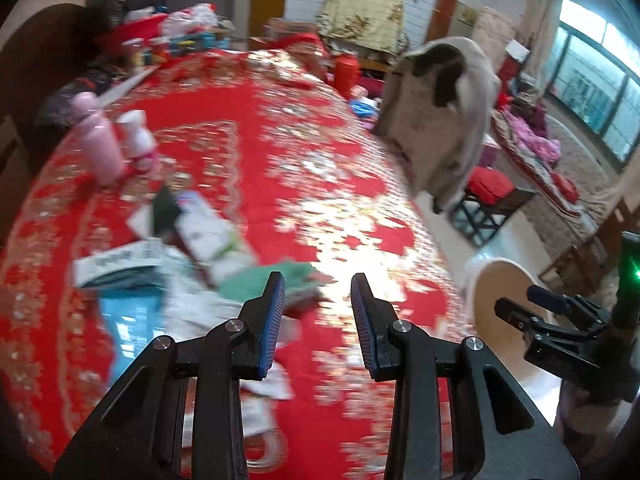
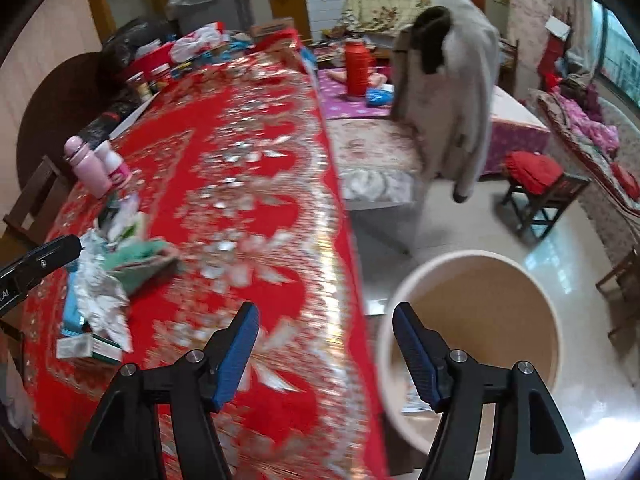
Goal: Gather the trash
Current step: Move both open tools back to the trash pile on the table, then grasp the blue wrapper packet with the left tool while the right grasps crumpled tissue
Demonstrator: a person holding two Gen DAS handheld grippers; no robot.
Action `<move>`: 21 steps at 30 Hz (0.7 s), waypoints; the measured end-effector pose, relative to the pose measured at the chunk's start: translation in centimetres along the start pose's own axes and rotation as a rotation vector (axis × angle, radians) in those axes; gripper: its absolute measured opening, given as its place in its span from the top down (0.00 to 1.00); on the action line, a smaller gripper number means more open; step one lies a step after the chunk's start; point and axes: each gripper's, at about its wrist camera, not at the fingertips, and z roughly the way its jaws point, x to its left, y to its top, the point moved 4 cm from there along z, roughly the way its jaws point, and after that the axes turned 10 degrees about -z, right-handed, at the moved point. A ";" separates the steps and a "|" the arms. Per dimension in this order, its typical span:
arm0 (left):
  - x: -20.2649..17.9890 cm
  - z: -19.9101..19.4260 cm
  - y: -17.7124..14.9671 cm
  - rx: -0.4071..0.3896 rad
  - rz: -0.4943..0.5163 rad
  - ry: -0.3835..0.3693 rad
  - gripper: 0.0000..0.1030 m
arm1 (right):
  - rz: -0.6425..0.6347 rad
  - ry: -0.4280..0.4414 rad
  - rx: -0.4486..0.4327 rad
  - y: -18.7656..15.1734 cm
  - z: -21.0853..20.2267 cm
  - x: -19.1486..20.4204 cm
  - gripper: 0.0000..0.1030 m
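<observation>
**Trash heaped at the table's left edge, bin off its right edge**

Blur smears both views, so you cannot read any print on the litter. Your left gripper (image 1: 318, 286) has its jaws parted with nothing between them; it hangs over the red tablecloth (image 1: 248, 152) beside the trash pile (image 1: 180, 248) of cartons, crumpled paper and a green rag. The blue packet (image 1: 132, 324) at the pile's near side is partly hidden behind the left finger linkage. Your right gripper (image 2: 325, 316) has its jaws spread wide and empty, straddling the table's right edge: one finger over the cloth, the other over the bin (image 2: 532, 276). The bin stands on the floor just beside that edge; its near rim is cut off by the gripper, and a scrap of paper (image 2: 414, 402) lies inside, half covered. A pink bottle (image 1: 98, 136) and a smaller bottle (image 1: 138, 140) stand upright near the left edge, behind the pile. The far end's clutter is too blurred to sort.
</observation>
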 end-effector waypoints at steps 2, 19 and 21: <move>1.7 -0.3 0.3 -0.011 -0.019 0.022 0.69 | -0.017 0.027 0.000 0.9 0.5 2.1 0.35; 12.1 -3.2 1.1 -0.061 -0.121 0.128 0.69 | -0.148 0.167 -0.001 4.9 2.5 13.3 0.29; 12.9 -3.4 1.1 -0.062 -0.128 0.130 0.69 | -0.150 0.174 0.002 4.9 2.6 13.8 0.29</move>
